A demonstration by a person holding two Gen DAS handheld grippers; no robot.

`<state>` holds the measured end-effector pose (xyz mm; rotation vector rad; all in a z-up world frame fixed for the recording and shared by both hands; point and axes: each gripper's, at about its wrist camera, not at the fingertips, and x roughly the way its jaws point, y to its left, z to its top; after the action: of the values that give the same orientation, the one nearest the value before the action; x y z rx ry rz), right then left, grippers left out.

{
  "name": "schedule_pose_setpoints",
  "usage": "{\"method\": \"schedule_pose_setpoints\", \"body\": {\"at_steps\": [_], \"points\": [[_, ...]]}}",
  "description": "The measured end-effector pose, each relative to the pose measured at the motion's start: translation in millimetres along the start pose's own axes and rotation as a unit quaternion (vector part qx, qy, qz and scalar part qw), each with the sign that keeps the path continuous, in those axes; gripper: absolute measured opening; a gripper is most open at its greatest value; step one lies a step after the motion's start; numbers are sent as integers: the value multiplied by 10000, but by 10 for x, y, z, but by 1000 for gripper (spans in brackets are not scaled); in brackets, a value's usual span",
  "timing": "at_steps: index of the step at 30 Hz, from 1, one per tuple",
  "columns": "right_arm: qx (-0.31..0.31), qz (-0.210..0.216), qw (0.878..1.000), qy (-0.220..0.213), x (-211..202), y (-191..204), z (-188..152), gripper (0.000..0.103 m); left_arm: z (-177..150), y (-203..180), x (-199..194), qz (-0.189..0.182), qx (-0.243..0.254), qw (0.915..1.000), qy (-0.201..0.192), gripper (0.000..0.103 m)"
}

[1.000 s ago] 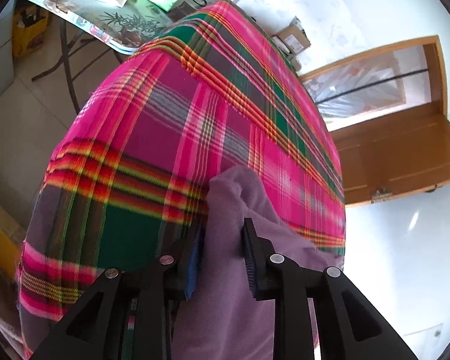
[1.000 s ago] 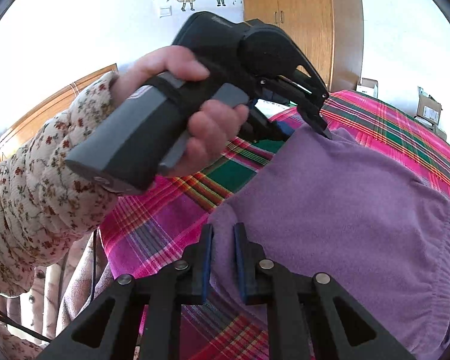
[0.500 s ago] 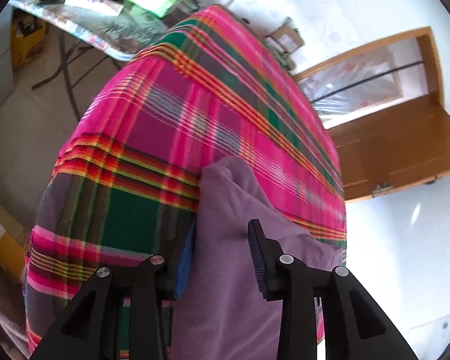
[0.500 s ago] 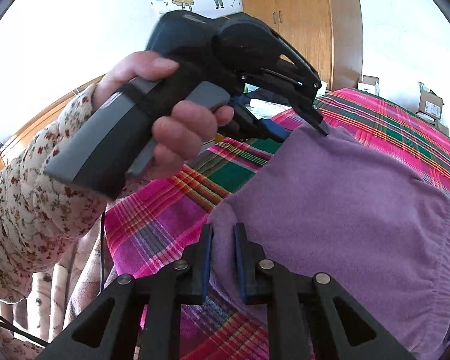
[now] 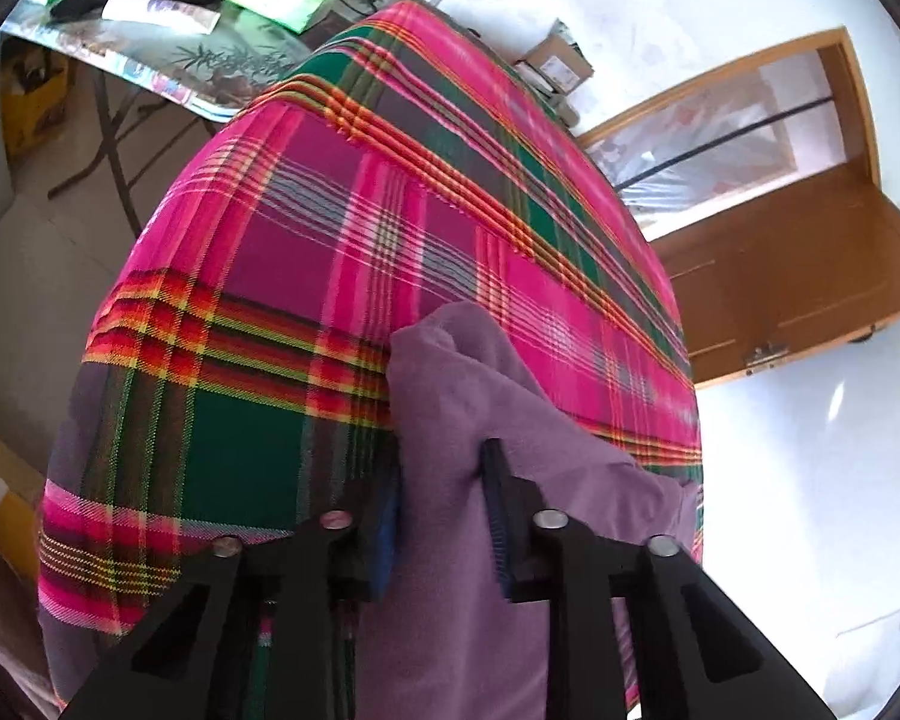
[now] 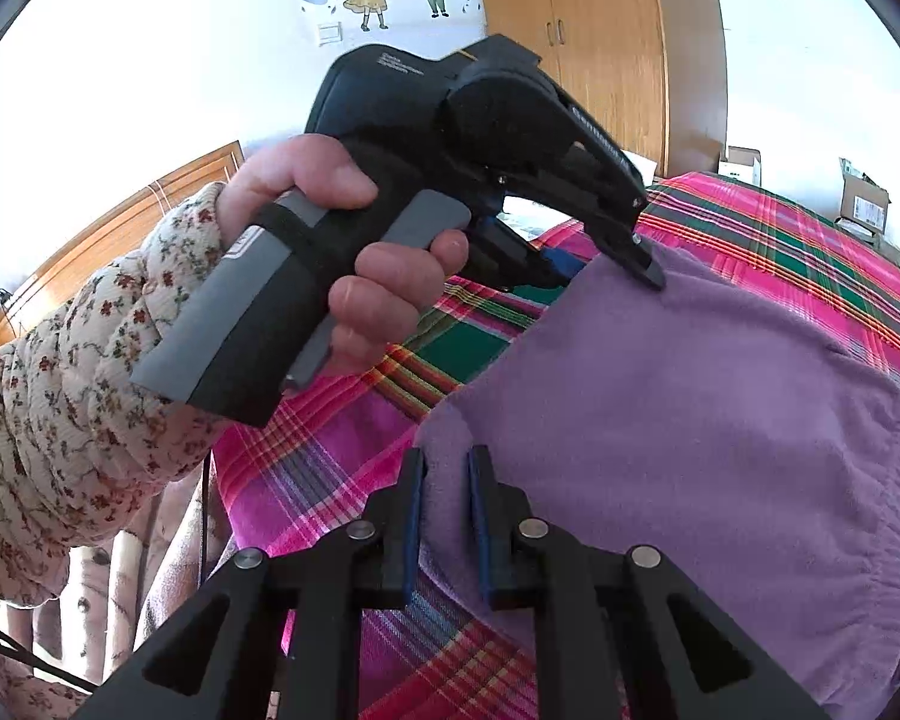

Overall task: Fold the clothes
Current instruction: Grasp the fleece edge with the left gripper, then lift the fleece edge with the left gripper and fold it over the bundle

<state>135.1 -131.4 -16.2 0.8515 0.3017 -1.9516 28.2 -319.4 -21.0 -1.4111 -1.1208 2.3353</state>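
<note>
A purple garment lies on a surface covered with a pink, green and red plaid cloth. My left gripper has a raised fold at one corner of the garment between its fingers, and its jaws are closing on that fold. In the right wrist view the left gripper is held by a hand in a floral sleeve at the garment's far corner. My right gripper is shut on the garment's near corner, with the edge pinched between the blue pads.
A table with papers and green packets stands beyond the plaid surface's far left edge. Cardboard boxes sit on the floor by the wall. A wooden door and a wardrobe stand further off.
The left jaws spread wider around the purple fold half a second ago and have since narrowed onto it. The right gripper keeps the same pinch on the near corner.
</note>
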Motion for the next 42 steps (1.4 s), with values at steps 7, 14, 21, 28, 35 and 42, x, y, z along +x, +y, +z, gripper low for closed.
{"method": "schedule_pose_setpoints", "body": {"at_steps": [7, 14, 21, 28, 35, 42], "points": [[-64, -58, 9998, -184, -91, 17, -1, 15, -42, -52, -119, 51, -213, 9997, -110, 16], [-66, -136, 9982, -585, -356, 1, 21, 15, -94, -263, -280, 90, -197, 9995, -230, 15], [118, -79, 9935, -1129, -738, -72, 46, 15, -111, -687, -467, 77, 103, 9991, -405, 15], [174, -113, 9889, -1473, -1058, -95, 16, 15, -175, -1104, -534, -2, 325, 9981, -522, 15], [571, 96, 9832, -1732, -1409, -271, -36, 15, -234, -1564, -505, -71, 673, 9963, -540, 15], [790, -48, 9743, -2107, -1816, -460, -100, 15, -245, -1982, -427, -176, 827, 9951, -514, 16]]}}
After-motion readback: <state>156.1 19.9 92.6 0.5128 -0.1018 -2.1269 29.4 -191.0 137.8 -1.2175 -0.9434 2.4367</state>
